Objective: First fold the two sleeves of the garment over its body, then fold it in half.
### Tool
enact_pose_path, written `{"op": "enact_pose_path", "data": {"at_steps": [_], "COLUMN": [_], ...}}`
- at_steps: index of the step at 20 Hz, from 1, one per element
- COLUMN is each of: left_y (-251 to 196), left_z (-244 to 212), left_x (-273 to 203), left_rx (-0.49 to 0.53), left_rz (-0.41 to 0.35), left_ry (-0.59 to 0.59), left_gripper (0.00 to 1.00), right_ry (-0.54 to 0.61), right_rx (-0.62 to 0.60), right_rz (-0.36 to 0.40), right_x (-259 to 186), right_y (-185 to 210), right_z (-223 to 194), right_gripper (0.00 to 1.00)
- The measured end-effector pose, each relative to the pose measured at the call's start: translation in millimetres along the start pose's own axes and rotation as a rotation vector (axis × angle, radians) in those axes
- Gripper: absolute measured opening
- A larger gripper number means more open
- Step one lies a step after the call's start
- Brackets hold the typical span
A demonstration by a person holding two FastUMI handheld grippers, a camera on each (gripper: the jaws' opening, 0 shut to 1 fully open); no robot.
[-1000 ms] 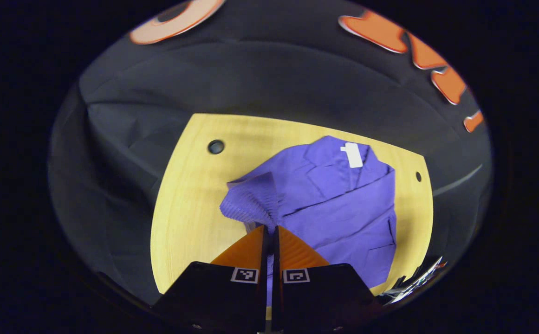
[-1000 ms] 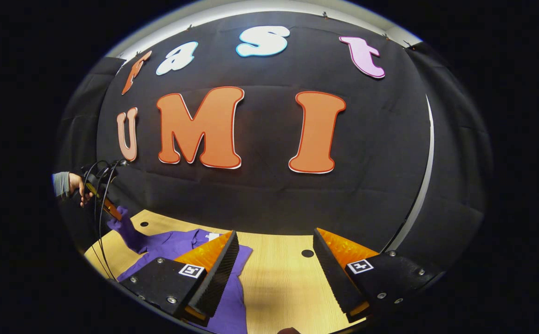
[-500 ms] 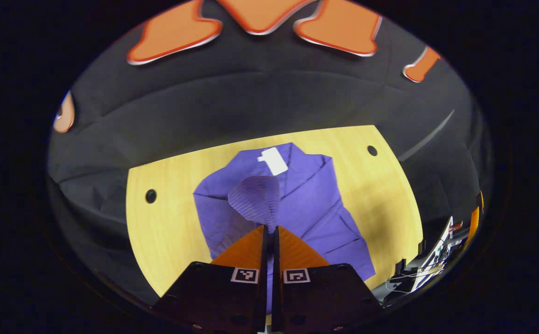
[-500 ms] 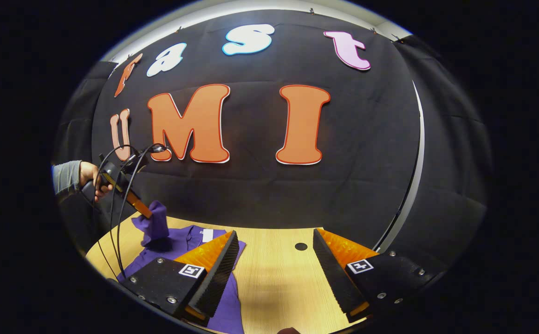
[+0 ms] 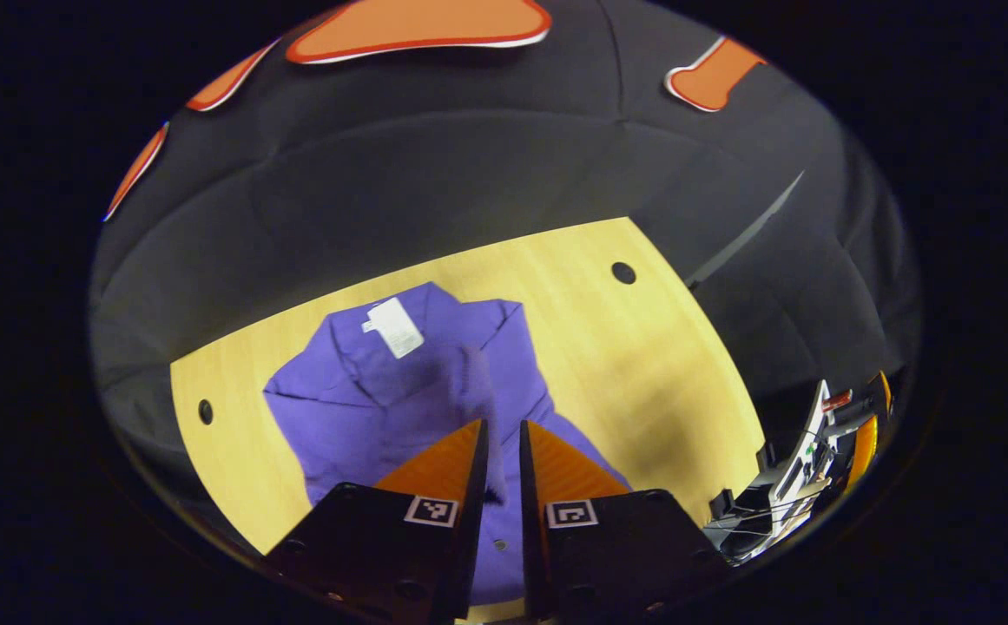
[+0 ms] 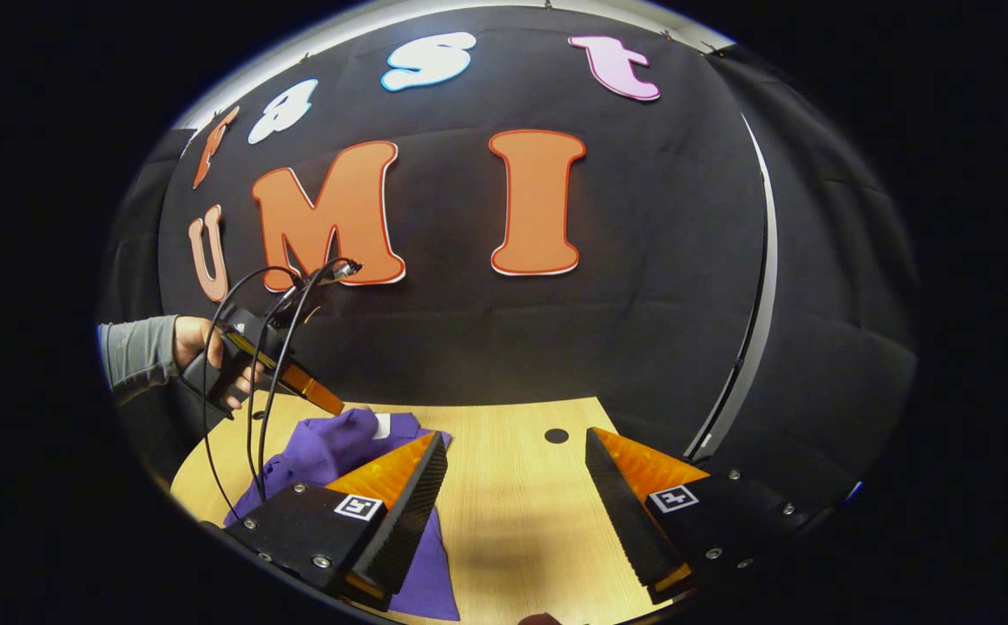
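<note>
You are working with a soft purple cotton-like shirt point(image 5: 399, 391) that is lying on the pale wooden tabletop point(image 5: 642, 365), collar and white neck label point(image 5: 395, 327) pointing toward the booth's back wall. Your left claw point(image 5: 502, 434) is hovering just above the shirt's body with its fingers standing a narrow gap apart; a blurred strip of purple sleeve point(image 5: 476, 382) is sitting at that gap, and I cannot tell whether the fingers are pinching it or letting it go. In the right gripper view, your left hand point(image 6: 208, 351) is tilting that claw down at the collar end of the shirt. Your right claw point(image 6: 512, 486) is hanging spread wide over bare wood beside the shirt's near edge, holding nothing. Judging by the folds, this fabric is light, limp and not slippery, so it is likely going to sag and drag wherever it is not being carried. You are best off pinching at a cuff or a hem corner, through only 1 layer, and lifting high enough that the cloth is clearing the body before you are laying it down flat.
</note>
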State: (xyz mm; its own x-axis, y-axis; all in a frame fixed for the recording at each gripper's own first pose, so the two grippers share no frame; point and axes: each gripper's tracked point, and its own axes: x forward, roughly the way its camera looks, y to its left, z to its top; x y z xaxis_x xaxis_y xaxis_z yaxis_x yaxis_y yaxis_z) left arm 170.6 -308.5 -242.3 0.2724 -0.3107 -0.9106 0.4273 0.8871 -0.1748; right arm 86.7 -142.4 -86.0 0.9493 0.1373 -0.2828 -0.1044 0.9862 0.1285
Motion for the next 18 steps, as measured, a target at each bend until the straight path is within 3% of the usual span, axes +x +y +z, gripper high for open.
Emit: {"op": "enact_pose_path", "data": {"at_steps": [2,4,6,7,9,12,15,18], "left_y": [-3,2,18,32,64,109,151,169], "left_z": [13,13,8,3,-11,-51,-92,-134], "left_x": [-5,-21,-39,-49,-67,-98,-127,-155], "left_rx": [0.011,0.003,-0.001,0.004,0.01,-0.024,-0.063,-0.099], "left_rz": [-0.008,-0.015,0.002,0.025,0.101,0.196,0.296,0.352], "left_ry": [-0.076,-0.127,-0.173,-0.199,-0.242,-0.273,-0.322,-0.362], "left_gripper": [0.32,0.34,0.48,0.63,0.8,0.82,0.92,0.93], "right_ry": [0.018,0.027,0.046,0.061,0.092,0.143,0.197,0.272], "right_rx": [0.001,-0.002,-0.007,-0.01,-0.018,-0.042,-0.057,-0.068], "right_rz": [-0.001,0.0,0.004,0.009,0.021,0.055,0.081,0.11], "right_x": [1,2,6,8,11,17,18,13], "right_y": [0,3,8,14,26,53,79,99], "right_z": [-5,-6,-12,-16,-25,-46,-71,-101], "right_gripper": [0.96,0.96,0.96,0.96,0.96,0.96,0.96,0.96]}}
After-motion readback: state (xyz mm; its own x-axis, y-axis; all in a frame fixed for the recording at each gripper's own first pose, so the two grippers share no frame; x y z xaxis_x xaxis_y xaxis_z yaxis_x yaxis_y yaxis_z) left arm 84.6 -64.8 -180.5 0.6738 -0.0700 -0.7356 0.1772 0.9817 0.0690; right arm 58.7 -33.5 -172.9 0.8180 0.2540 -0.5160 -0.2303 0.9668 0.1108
